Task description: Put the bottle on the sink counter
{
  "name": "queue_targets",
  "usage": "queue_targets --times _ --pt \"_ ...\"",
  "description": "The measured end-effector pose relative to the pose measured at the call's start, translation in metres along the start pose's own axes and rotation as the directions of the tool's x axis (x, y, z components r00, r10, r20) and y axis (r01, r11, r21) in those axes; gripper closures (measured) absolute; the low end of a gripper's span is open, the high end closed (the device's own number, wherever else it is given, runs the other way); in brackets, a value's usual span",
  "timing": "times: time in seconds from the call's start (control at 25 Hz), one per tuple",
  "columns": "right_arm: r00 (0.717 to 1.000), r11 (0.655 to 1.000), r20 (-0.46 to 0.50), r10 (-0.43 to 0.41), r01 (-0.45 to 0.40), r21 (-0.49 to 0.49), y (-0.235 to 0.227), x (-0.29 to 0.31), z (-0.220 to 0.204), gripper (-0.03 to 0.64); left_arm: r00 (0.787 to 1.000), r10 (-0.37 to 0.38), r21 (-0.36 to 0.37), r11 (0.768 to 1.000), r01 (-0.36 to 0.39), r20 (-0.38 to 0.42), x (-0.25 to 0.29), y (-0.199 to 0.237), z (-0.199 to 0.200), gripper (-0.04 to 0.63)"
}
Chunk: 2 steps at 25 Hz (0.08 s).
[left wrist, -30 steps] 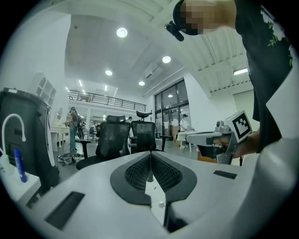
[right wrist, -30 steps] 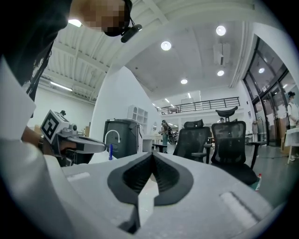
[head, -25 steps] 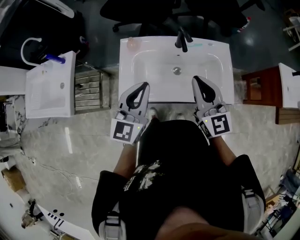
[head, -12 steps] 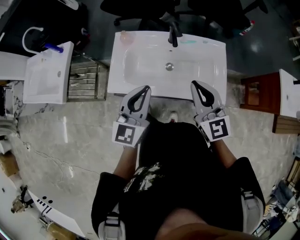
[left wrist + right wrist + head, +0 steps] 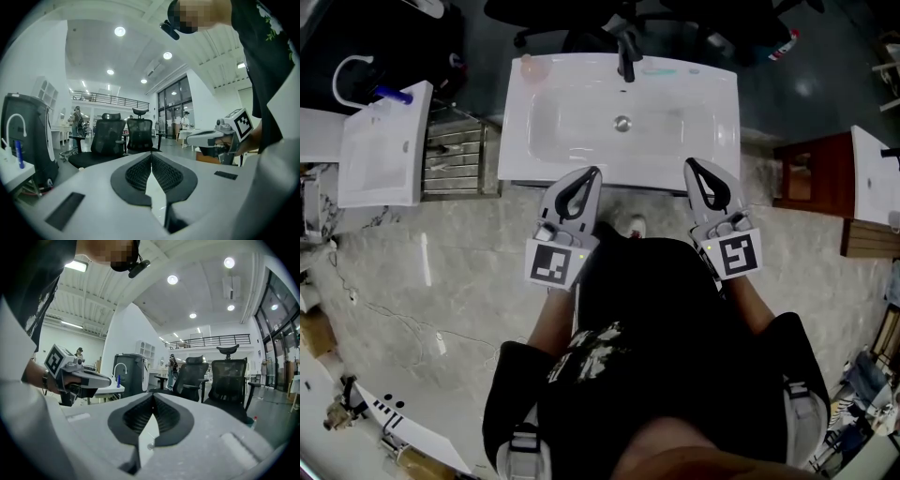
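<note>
A white sink surface (image 5: 514,141) stands on the pale marble floor (image 5: 441,281); along its back edge are a black faucet (image 5: 627,56) at the middle and a small pinkish object (image 5: 528,66) at the left corner; a drain (image 5: 622,123) sits mid-basin; a second white sink (image 5: 380,159) stands to its left.

— How many sinks?
— Two white ones for certain: the middle sink (image 5: 516,141); the left sink (image 5: 380,159).
— Taps?
— One each — a black tap (image 5: 626,58); a white arched tap (image 5: 336,81).
— Grippers?
— Two: left gripper (image 5: 589,175); right gripper (image 5: 692,165).
— Chairs?
— Two black office ones — left chair (image 5: 108,139); right chair (image 5: 140,133).
</note>
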State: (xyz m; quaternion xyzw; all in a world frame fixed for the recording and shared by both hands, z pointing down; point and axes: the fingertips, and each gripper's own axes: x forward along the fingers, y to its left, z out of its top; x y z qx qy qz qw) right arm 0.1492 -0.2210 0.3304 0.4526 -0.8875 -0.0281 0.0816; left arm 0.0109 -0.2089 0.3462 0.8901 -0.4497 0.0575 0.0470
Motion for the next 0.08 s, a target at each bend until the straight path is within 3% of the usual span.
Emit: queue_targets --times 0.08 --pt "1.000 1.000 0.012 -0.006 0.006 0.001 -0.0008 0.0005 0.0019 0.623 1.000 0.002 -0.001 1.000 -0.002 0.001 0.0004 0.0001 0.0005 0.577"
